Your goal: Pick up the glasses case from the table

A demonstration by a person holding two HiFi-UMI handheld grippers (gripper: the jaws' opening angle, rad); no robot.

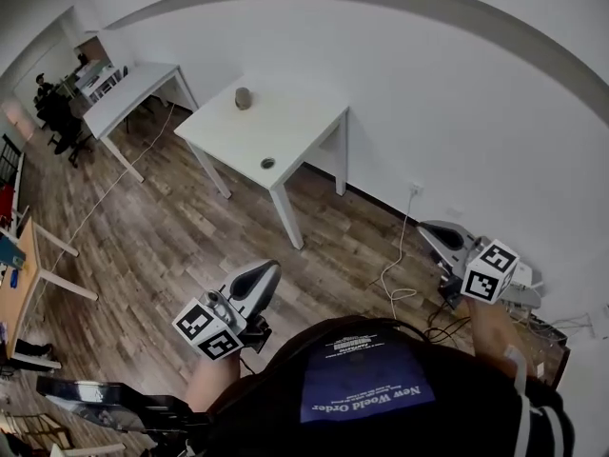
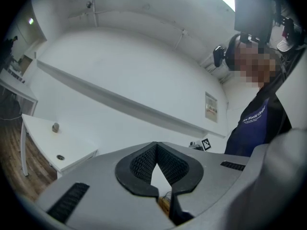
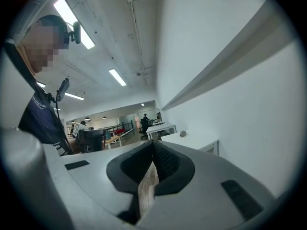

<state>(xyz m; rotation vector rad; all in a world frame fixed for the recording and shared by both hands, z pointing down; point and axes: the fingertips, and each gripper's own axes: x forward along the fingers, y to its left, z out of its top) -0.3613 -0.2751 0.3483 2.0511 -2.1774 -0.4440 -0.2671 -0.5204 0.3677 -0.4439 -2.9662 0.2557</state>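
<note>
Head view: a person holds the left tongs (image 1: 266, 272) and the right tongs (image 1: 436, 236) out over a wood floor (image 1: 181, 236). The small grey glasses case (image 1: 244, 97) sits on a white worktop (image 1: 295, 127), well apart from both tongs and ahead of them, near the worktop's far side by the wall (image 1: 428, 93). A dark round fitting (image 1: 267, 163) in the worktop lies between the case and the tongs.

Left gripper view: the left tongs (image 2: 156, 145) are pressed together at the tips, pinching nothing; the case (image 2: 55, 127) shows far off to their left.

Right gripper view: the right tongs (image 3: 153, 143) are likewise pressed together and empty; the case (image 3: 183, 133) shows far off, just right of their tips.
</note>
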